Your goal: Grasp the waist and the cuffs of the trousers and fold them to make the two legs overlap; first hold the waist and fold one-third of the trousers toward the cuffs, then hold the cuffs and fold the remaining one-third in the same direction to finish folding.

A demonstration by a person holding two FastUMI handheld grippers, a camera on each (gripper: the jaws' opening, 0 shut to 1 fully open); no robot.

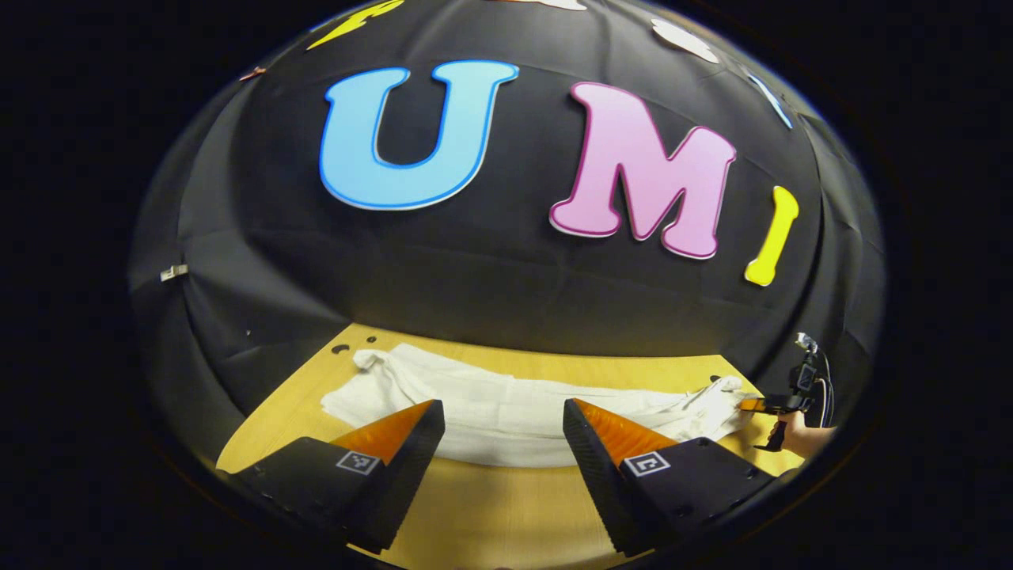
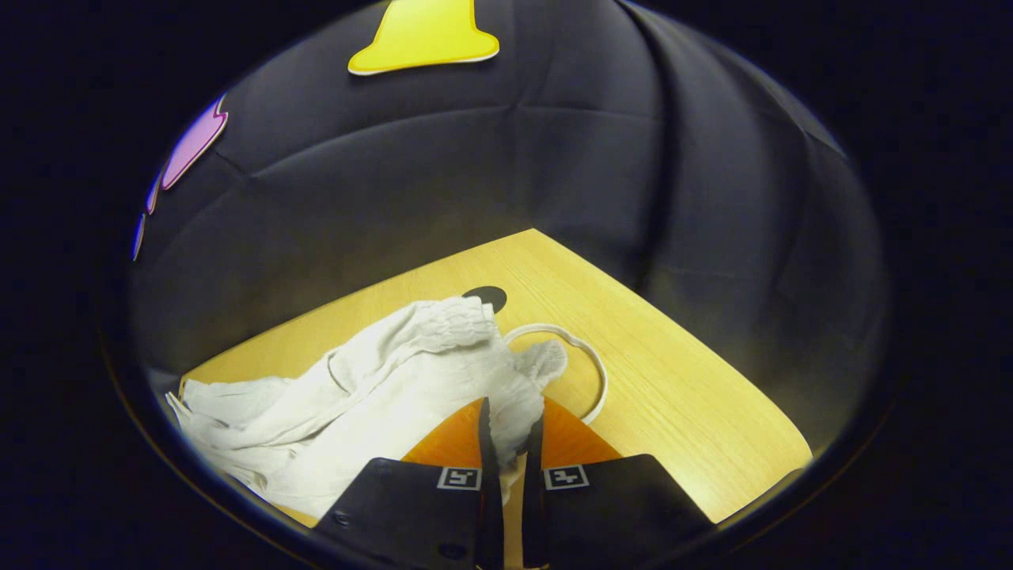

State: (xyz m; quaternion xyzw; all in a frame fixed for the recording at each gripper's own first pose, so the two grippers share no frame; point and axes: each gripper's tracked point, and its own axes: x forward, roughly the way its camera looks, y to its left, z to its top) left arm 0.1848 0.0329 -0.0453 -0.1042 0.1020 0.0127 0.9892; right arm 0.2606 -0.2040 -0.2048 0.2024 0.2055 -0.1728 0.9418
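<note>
The crumpled white cloth trousers (image 1: 506, 412) lie stretched across the pale wooden table (image 1: 491, 507). Their gathered elastic waist (image 2: 451, 321) is bunched and lifted, with a fold of it pinched between the nearly closed jaws of the right gripper (image 2: 510, 431). The left gripper (image 1: 502, 423) hovers just before the trousers' middle, jaws wide apart and holding nothing.

Bare table (image 1: 491, 514) before the left hand-held gripper (image 1: 503, 423), trousers (image 1: 506, 416) ahead, booth wall (image 1: 475, 293) close behind

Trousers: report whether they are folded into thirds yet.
Not yet: the trousers lie stretched lengthwise across the table, while the right gripper pinches the gathered waist.
</note>
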